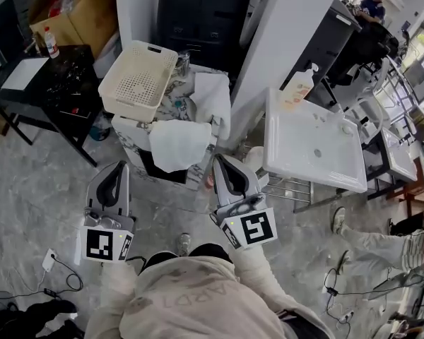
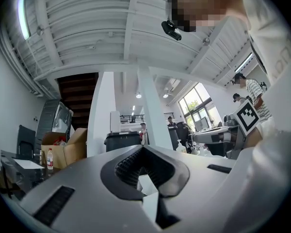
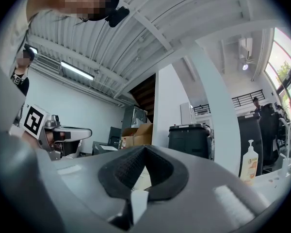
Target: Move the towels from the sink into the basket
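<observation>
In the head view a cream plastic basket (image 1: pixel 138 76) stands on a marble-patterned stand, and its inside looks bare. One white towel (image 1: pixel 180 145) hangs over the stand's front edge. A second white towel (image 1: pixel 213 97) lies behind it, beside the basket. The white sink (image 1: pixel 314 143) at the right shows no towel in its basin. My left gripper (image 1: pixel 116 169) and right gripper (image 1: pixel 222 162) are held low, close to my body and short of the stand. Both are shut with nothing between the jaws. The left gripper (image 2: pixel 144 147) and right gripper (image 3: pixel 145 147) point upward at the room and ceiling.
A soap bottle (image 1: pixel 297 89) stands at the sink's back edge. A black table (image 1: pixel 39 83) with a bottle (image 1: pixel 51 42) is at the left, a cardboard box (image 1: pixel 63 9) and black bin (image 1: pixel 205 9) behind. A person's legs (image 1: pixel 367 242) are at the right, cables (image 1: pixel 56 270) on the floor.
</observation>
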